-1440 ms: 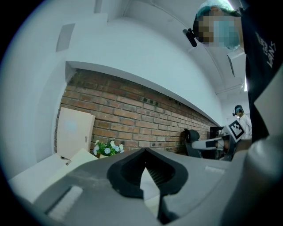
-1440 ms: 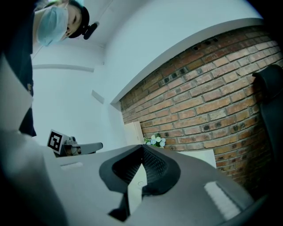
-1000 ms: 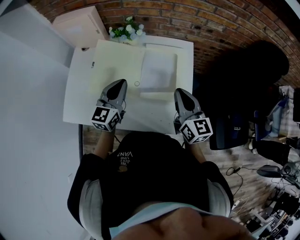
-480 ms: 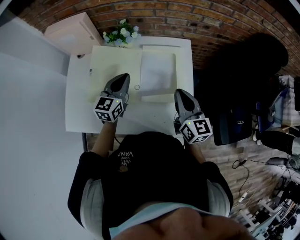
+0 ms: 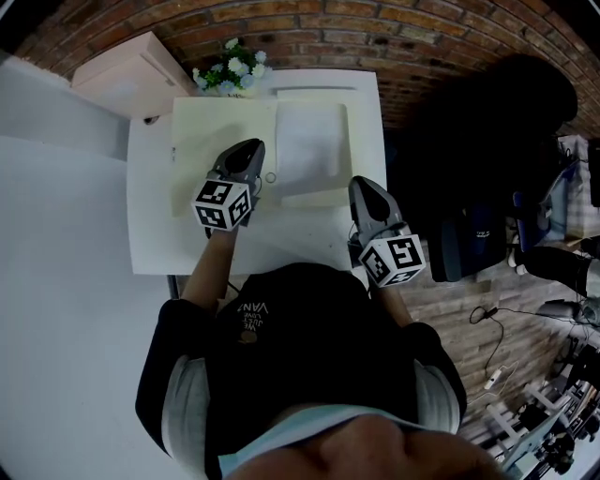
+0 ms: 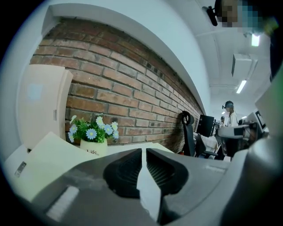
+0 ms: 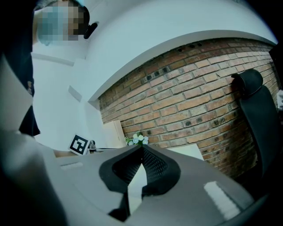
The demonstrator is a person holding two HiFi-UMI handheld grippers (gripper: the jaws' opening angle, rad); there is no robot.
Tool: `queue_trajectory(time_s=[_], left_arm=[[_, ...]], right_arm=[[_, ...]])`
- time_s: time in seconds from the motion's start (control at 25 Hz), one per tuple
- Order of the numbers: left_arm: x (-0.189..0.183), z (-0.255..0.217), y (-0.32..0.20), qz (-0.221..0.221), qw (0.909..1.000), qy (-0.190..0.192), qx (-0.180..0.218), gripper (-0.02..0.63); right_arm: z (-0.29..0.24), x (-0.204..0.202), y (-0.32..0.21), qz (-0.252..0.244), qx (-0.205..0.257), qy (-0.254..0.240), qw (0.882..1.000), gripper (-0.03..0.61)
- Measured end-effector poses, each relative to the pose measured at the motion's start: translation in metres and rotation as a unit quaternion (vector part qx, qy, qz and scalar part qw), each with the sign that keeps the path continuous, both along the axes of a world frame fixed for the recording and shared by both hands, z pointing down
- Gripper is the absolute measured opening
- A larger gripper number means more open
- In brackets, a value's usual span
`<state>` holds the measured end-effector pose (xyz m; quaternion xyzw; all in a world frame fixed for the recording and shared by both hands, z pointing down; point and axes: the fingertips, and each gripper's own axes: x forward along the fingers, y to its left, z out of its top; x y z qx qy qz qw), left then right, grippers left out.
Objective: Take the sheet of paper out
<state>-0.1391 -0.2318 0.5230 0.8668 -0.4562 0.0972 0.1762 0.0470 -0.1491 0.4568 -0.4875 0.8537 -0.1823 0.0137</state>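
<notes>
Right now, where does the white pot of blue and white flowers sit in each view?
Head view: the white pot of blue and white flowers is near the top, left of centre.
Left gripper view: the pot is at lower left, just above the claw.
Right gripper view: the pot is small at centre, just above the claw tips.
Shared landmark: the red brick wall behind it.
</notes>
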Motion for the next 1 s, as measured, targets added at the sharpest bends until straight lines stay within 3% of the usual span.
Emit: queue_trajectory(time_s=[0.48, 0.84, 1.0], left_arm=[[0.014, 0.057, -0.021, 0.001, 0.9943, 0.013, -0.105, 0.168], [0.022, 0.102, -0.028, 0.003, 0.9792, 0.021, -0.202, 0.235], [0.026, 0.112, -0.03, 0.007, 0.9736, 0.025, -0.227, 0.236]], right_arm=[[0.012, 0.007, -0.012, 0.009, -0.018, 0.003, 1.0, 0.0], [0.021, 0.012, -0.017, 0.016, -0.031, 0.005, 0.999, 0.0], [0.027, 0.015, -0.018, 0.018, -0.038, 0.008, 0.999, 0.0]])
